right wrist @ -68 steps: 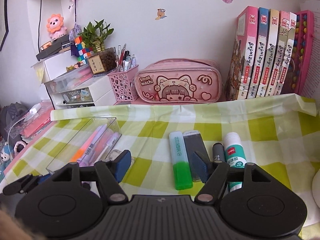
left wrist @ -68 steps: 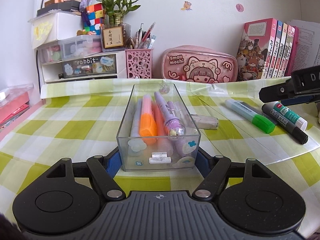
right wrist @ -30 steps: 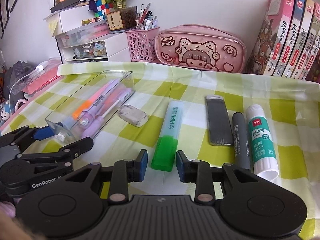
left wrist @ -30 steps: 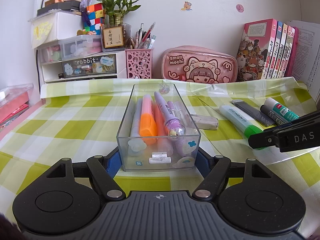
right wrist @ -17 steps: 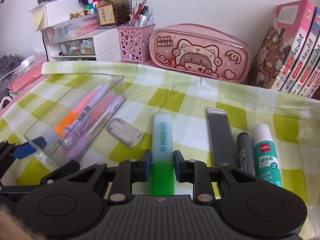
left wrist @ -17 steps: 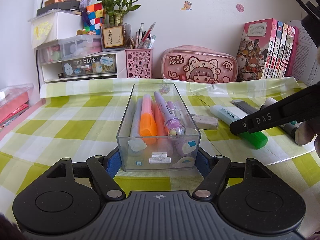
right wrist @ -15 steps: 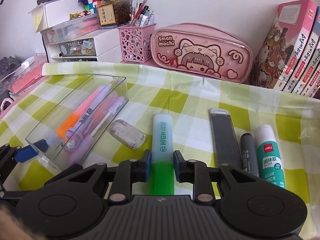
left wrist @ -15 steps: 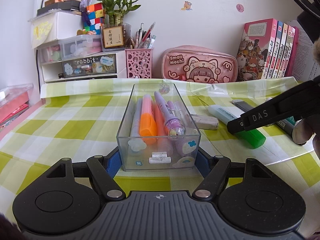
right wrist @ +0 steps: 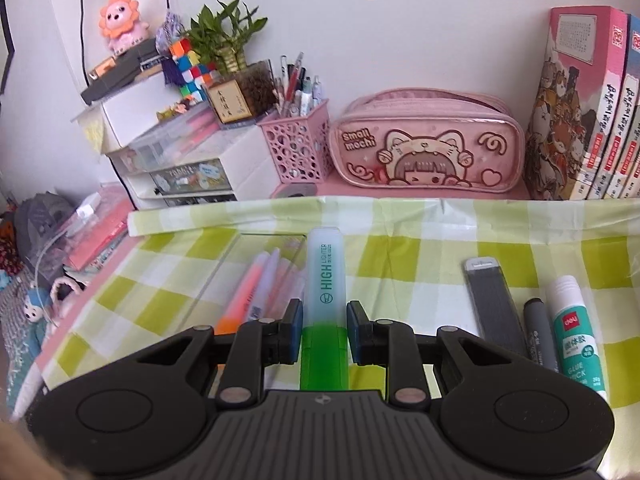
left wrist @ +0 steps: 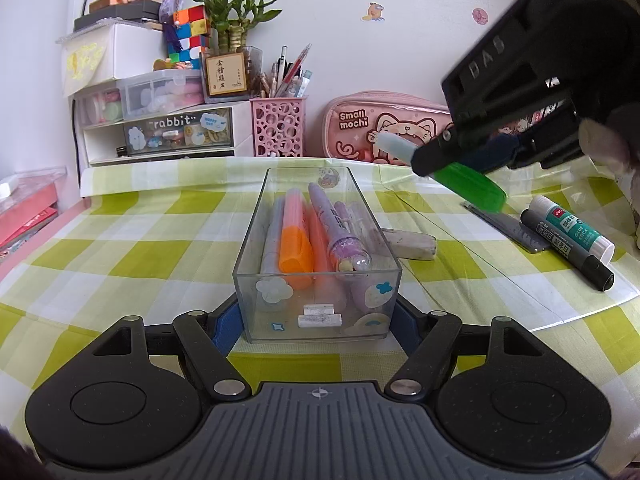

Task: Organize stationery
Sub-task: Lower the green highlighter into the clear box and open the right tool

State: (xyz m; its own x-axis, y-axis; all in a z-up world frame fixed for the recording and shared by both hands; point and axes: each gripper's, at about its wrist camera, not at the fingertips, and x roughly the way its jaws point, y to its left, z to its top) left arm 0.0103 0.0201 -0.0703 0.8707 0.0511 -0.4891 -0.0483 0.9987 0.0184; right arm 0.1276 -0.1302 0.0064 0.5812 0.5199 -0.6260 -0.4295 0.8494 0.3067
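1. The right gripper [right wrist: 323, 327] is now lifting the green highlighter [right wrist: 324, 280] off the tablecloth [left wrist: 120, 248], pinching it tight.
2. The left gripper [left wrist: 318, 322] is hugging the clear box [left wrist: 318, 256].
3. Dropping the highlighter in is probably coming next.

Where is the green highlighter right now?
The green highlighter is clamped in the right gripper, lifted off the checked cloth, to the right of the clear box in the left wrist view.

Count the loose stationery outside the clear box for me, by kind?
Highlighter, in the right gripper: 1
Eraser: 1
Grey flat case: 1
Dark marker: 1
Glue stick: 1
Total: 5
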